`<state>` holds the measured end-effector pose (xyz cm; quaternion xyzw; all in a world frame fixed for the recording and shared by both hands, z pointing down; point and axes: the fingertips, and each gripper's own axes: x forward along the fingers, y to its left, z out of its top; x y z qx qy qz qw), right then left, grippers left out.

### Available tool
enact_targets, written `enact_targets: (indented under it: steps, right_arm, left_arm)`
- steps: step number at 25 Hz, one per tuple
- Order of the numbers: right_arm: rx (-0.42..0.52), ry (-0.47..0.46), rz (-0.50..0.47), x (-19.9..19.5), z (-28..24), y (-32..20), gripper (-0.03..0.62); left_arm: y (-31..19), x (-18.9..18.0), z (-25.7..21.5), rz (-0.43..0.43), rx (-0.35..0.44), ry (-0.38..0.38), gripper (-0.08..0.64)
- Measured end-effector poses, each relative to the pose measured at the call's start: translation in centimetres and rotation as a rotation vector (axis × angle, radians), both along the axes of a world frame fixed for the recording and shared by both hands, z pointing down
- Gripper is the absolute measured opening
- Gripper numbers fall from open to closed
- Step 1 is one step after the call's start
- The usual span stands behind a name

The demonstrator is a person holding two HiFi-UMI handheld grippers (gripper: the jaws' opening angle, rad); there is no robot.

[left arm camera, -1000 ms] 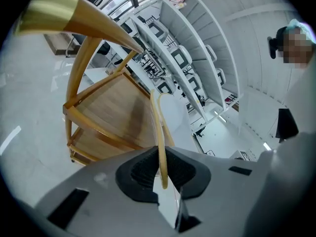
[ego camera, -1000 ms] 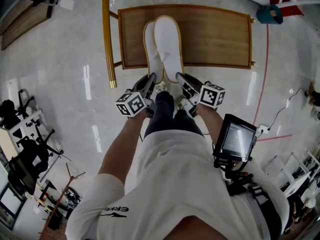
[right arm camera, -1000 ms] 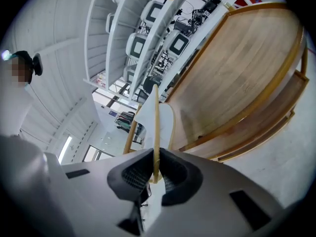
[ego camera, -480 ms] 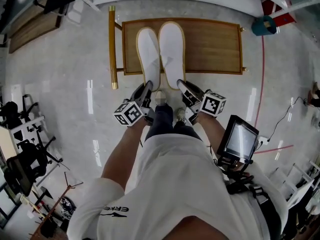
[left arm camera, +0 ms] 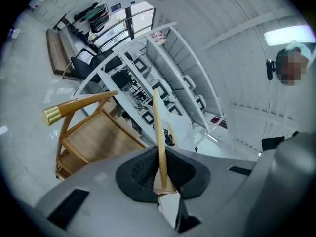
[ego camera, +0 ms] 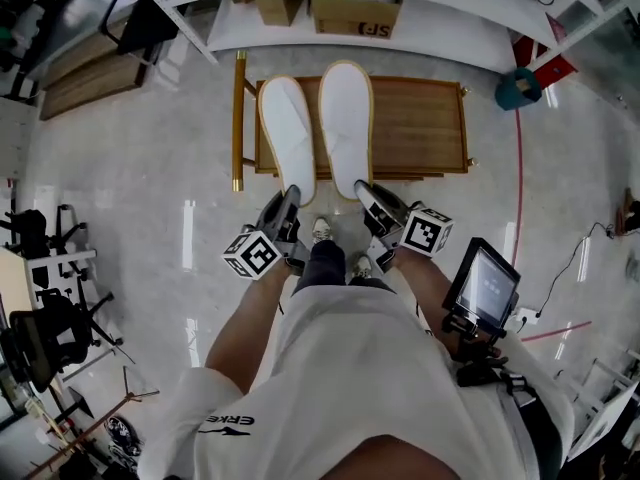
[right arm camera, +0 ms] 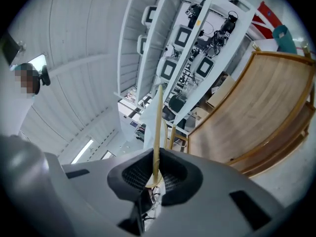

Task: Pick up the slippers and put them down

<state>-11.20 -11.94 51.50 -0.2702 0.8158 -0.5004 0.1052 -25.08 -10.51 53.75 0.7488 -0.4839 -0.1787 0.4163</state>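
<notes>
Left gripper has its jaws pressed onto the heel edge of the left slipper, with the thin rim pinched between the pads. Right gripper nips the heel edge of the right slipper the same way.

Each slipper begins at its own gripper's tips and runs straight ahead. Its long axis is in line with the jaws, and the toe is the end farthest from the person. The pair lie side by side, close but apart, and the right toe reaches a little farther out.

Ahead of the tips, the wooden bench lies under most of both slippers, toward its left end. The heels and both grippers hang out past its near edge. A gold-coloured rail runs just outside the left slipper. Farther on stands a white shelf with a cardboard box.

Setting them down looks like a matter of lowering, perhaps after a short push forward so the heels clear the near edge. Each hand already holds its own slipper, so neither needs to cross.
</notes>
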Motion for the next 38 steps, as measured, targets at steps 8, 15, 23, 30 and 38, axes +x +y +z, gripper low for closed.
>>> enact_targets:
  steps: [8, 15, 23, 30, 38]
  right_arm:
    - [0.06, -0.005, 0.003, 2.2, -4.3, 2.7, 0.032]
    - [0.1, -0.01, 0.0, 3.2, -7.0, 4.9, 0.033]
    - [0.126, -0.015, -0.002, 4.5, -8.4, 6.4, 0.034]
    - [0.139, -0.019, -0.003, 5.1, -8.6, 7.4, 0.032]
    - [0.151, -0.017, 0.0, 5.5, -9.1, 8.2, 0.034]
  left_arm:
    - [2.8, 1.5, -5.0, -0.039, 0.095, 0.022, 0.031]
    - [5.4, 2.5, -8.0, -0.058, 0.15, 0.04, 0.031]
    - [6.9, 3.6, -9.4, -0.07, 0.178, 0.042, 0.031]
    - [8.0, 4.5, -9.9, -0.057, 0.204, 0.046, 0.031]
    - [8.7, 5.2, -10.3, -0.048, 0.209, 0.044, 0.031]
